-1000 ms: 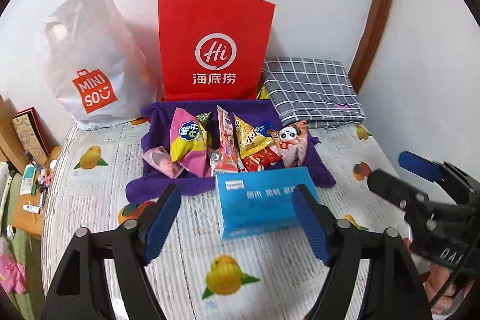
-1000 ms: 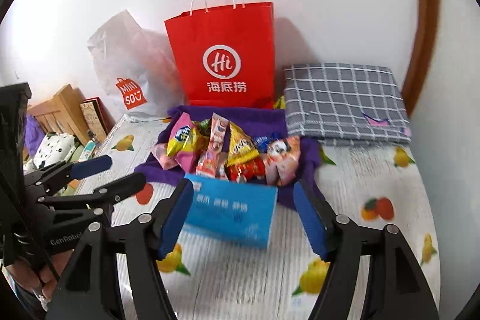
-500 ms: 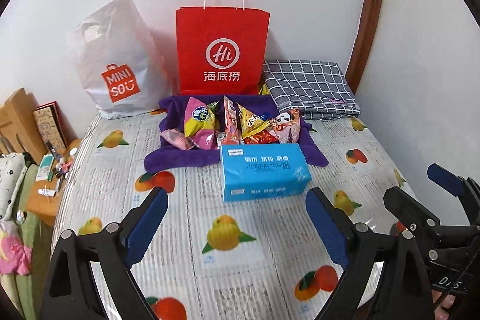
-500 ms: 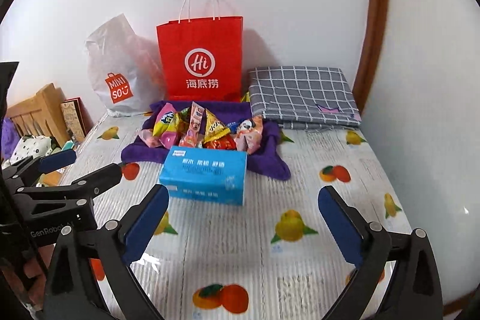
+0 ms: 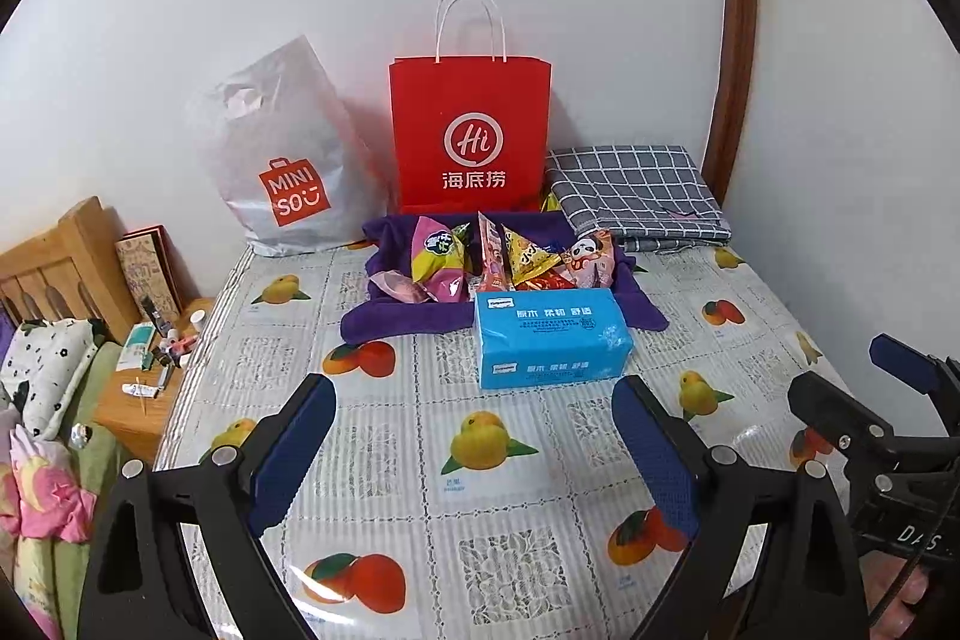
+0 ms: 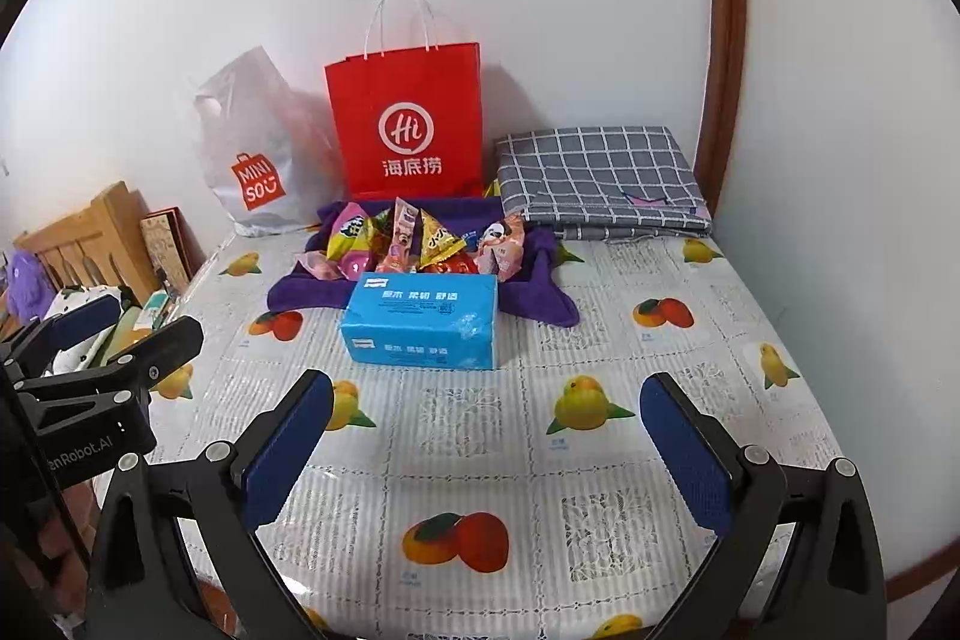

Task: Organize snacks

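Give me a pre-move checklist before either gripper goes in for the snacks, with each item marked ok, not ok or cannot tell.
1. Left gripper open and holding nothing: ok.
2. Right gripper open and holding nothing: ok.
3. Snack packets visible, piled on the purple cloth: ok.
4. Straight path to the snacks: not ok; the blue tissue pack lies directly in front of the pile, so approach from above or the side.
5. Grippers apart from each other: ok; each shows at the edge of the other's view, not touching.
6. Red paper bag open to receive snacks: cannot tell; its mouth is not visible from these angles.
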`<action>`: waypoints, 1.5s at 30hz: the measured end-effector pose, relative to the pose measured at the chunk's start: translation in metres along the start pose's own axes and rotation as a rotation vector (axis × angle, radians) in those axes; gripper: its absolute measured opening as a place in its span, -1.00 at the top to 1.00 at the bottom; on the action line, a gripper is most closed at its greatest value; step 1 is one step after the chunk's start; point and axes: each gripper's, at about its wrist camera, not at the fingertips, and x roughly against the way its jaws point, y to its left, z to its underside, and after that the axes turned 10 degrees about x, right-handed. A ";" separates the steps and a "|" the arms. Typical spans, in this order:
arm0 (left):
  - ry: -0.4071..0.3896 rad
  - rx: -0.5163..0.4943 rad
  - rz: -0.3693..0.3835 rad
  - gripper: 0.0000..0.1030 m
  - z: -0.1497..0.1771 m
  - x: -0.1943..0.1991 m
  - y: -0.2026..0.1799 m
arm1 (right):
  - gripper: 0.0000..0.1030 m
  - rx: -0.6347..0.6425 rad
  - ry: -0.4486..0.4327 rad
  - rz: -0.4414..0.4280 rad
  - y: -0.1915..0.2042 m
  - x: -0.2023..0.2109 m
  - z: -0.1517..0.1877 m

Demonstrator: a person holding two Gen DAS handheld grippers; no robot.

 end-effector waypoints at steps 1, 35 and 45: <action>-0.002 0.003 -0.001 -0.81 0.000 0.001 0.001 | -0.96 -0.002 -0.005 -0.001 0.001 0.003 0.000; -0.014 -0.006 -0.013 -0.81 0.009 0.010 -0.003 | -0.96 -0.010 -0.015 0.026 0.001 0.013 0.007; -0.015 -0.006 -0.010 -0.81 0.009 0.010 -0.003 | -0.96 -0.009 -0.021 0.023 0.000 0.015 0.007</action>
